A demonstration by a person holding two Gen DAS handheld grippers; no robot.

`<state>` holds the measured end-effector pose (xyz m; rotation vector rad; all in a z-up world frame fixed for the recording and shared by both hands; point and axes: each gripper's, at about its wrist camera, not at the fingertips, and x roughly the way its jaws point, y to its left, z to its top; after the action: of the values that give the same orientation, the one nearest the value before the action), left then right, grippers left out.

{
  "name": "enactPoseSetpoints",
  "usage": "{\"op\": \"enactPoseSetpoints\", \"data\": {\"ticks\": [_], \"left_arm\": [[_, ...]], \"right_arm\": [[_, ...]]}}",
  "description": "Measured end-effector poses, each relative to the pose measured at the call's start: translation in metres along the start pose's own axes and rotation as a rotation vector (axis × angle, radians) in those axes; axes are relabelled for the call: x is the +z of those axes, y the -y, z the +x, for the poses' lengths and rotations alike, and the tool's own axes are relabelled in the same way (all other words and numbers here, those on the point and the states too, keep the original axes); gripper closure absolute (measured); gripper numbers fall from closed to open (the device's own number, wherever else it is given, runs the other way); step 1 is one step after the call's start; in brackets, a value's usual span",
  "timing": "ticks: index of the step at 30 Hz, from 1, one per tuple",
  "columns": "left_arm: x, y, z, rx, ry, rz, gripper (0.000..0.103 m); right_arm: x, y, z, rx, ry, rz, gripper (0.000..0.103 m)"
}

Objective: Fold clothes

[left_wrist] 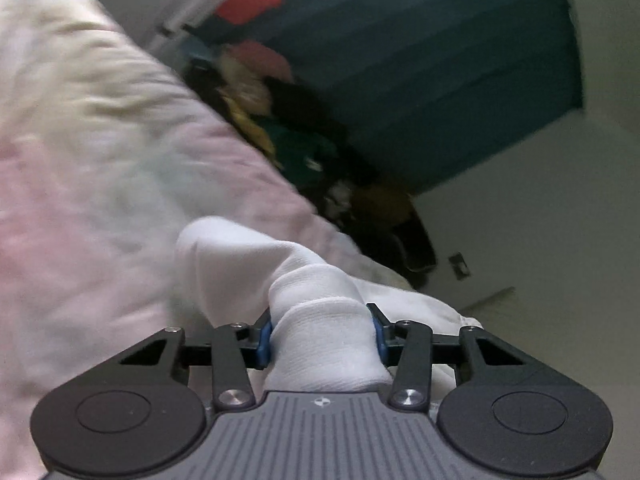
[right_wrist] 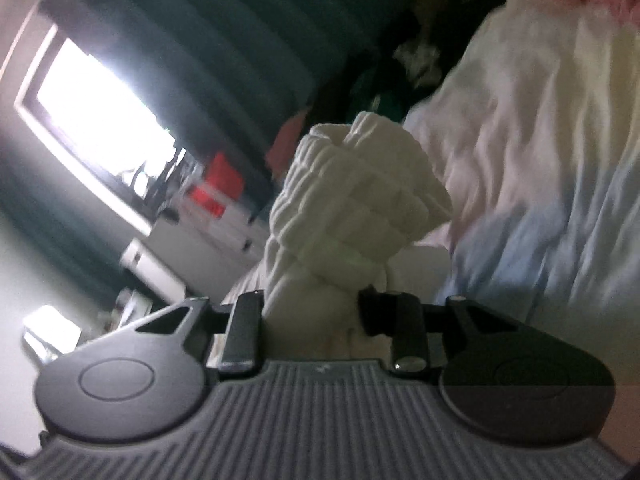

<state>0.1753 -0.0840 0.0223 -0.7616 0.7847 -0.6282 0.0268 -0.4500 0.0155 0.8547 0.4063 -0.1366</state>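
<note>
Room blurred; left tool (left_wrist: 323,334), right tool (right_wrist: 312,312) each clamp bunched white garment (left_wrist: 320,320), fingertips hidden.

Both views bend strongly at the edges, with dark rounded corners from the fisheye lens. In the right wrist view a bright rectangular window (right_wrist: 100,120) at the upper left is blown out to pure white glare, leaving the near grey ribbed tongs body (right_wrist: 320,412) dim and backlit. The left wrist view is more evenly lit and soft. Motion blur smears the pale pink and white rumpled bedding (left_wrist: 92,168) and the dark teal wall (left_wrist: 440,72), while the near white ribbed knit cloth (left_wrist: 328,344) stays sharp.
</note>
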Motion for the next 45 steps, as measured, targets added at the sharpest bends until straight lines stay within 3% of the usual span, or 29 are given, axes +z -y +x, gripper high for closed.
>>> {"op": "enactPoseSetpoints", "data": {"ticks": [5, 9, 12, 16, 21, 26, 29, 33, 38, 45], "left_arm": [[0.029, 0.069, 0.116, -0.039, 0.001, 0.064, 0.056], [0.025, 0.097, 0.203, -0.045, -0.050, 0.176, 0.056], [0.008, 0.095, 0.251, -0.032, -0.113, 0.262, 0.056], [-0.014, 0.073, 0.268, -0.034, -0.146, 0.340, 0.055], [-0.043, 0.032, 0.254, 0.001, -0.151, 0.458, 0.053], [-0.059, 0.011, 0.239, 0.036, -0.145, 0.485, 0.040], [-0.053, 0.029, 0.222, 0.074, -0.150, 0.503, 0.034], [-0.052, 0.062, 0.176, 0.155, -0.090, 0.578, 0.028], [-0.062, 0.096, 0.103, 0.159, -0.061, 0.600, 0.026], [-0.090, 0.151, -0.007, 0.111, 0.019, 0.668, 0.018]], "right_arm": [[0.080, 0.029, 0.017, -0.087, 0.131, 0.026, 0.070], [0.116, 0.074, 0.044, -0.170, 0.210, 0.080, 0.070], [0.111, 0.113, 0.064, -0.230, 0.245, 0.088, 0.070], [0.059, 0.162, 0.083, -0.252, 0.241, 0.133, 0.070], [0.001, 0.190, 0.082, -0.300, 0.155, 0.181, 0.066], [-0.007, 0.189, 0.079, -0.321, 0.122, 0.176, 0.059], [0.004, 0.184, 0.070, -0.372, 0.081, 0.194, 0.057], [0.004, 0.156, 0.041, -0.441, 0.045, 0.153, 0.057], [-0.010, 0.096, -0.012, -0.399, 0.054, -0.045, 0.057], [-0.029, 0.010, -0.111, -0.291, 0.144, -0.230, 0.057]]}}
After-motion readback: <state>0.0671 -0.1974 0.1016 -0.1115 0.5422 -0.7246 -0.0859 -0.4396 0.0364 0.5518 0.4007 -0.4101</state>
